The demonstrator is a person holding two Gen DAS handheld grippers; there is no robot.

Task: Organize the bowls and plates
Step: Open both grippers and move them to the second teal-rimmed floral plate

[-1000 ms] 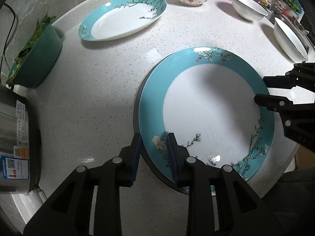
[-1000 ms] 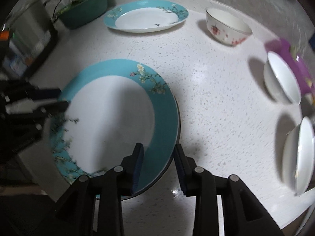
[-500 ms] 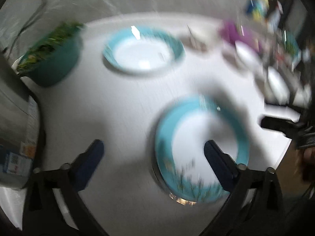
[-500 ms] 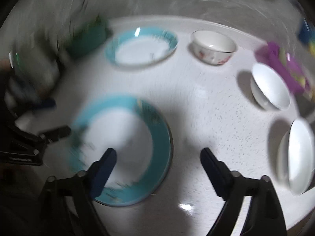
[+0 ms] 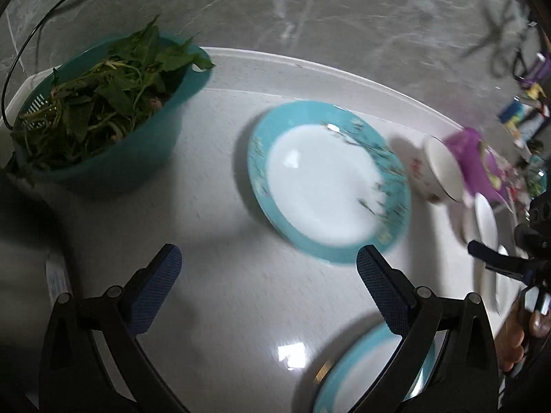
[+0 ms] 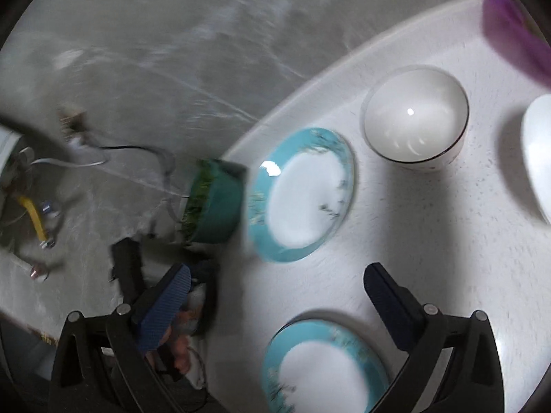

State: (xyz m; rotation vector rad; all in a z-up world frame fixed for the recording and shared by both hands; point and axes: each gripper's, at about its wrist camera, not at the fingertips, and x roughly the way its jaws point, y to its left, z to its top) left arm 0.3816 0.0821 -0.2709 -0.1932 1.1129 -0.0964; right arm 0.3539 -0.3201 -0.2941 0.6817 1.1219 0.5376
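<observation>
Both my tongs stood wide, empty — plates on the desk [image 6: 430,241].
Left tongs [image 5: 268,275], right tongs [image 6: 275,289]: two teal-rimmed plates — far plate [image 5: 327,180], near plate [image 6: 323,364] — three bowls; no readable writing.

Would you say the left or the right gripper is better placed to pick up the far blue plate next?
Left, probably: the left gripper is open with the far plate just beyond its fingertips.
</observation>
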